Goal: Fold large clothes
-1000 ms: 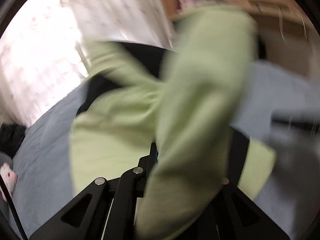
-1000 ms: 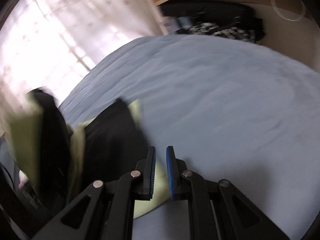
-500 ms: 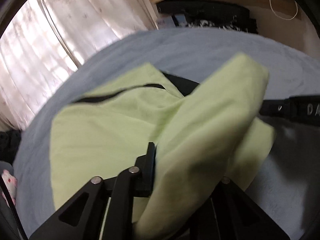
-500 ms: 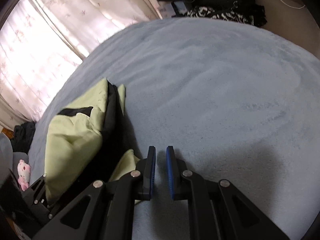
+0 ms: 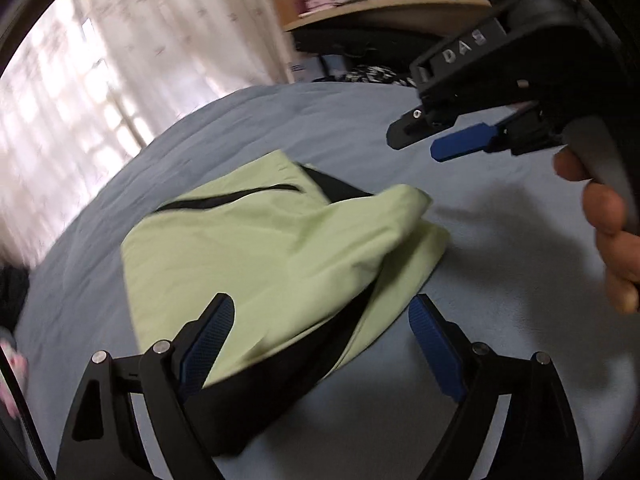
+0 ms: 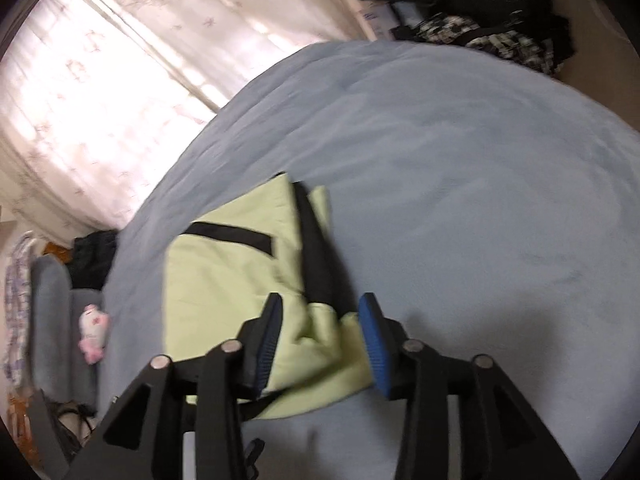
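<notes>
Pale green cloth with black trim, the jacket (image 5: 256,248), lies folded into a rough bundle on the blue-grey bed cover (image 5: 500,248), well in from its edges. Left of the jacket, past the edge of the bed, a grey chair (image 6: 52,300) with a small pink toy (image 6: 94,330) on it, and lace curtains (image 6: 120,80) behind. My left tongs (image 5: 320,332) hang over the jacket's near edge; the jaws have just been opening and now stand wide apart, the cloth lying loose between them, no pad pressing on it. The last flap sits laid across the jacket's top, its rounded end toward the right side. Right of the jacket, my right tongs (image 6: 320,328) hover over its near right corner, jaws also just been opening, now part-way apart and clamped on nothing; cloth shows below them, untouched as far as I can tell. My hand (image 5: 608,232) is on that handle. Step in hand, I judge: letting go after a fold. The bundle looks lumpy, black lining showing at the near edge. Next move likely calls for lifting both tongs clear without dragging the cloth, then squaring or pressing the bundle flat.
</notes>
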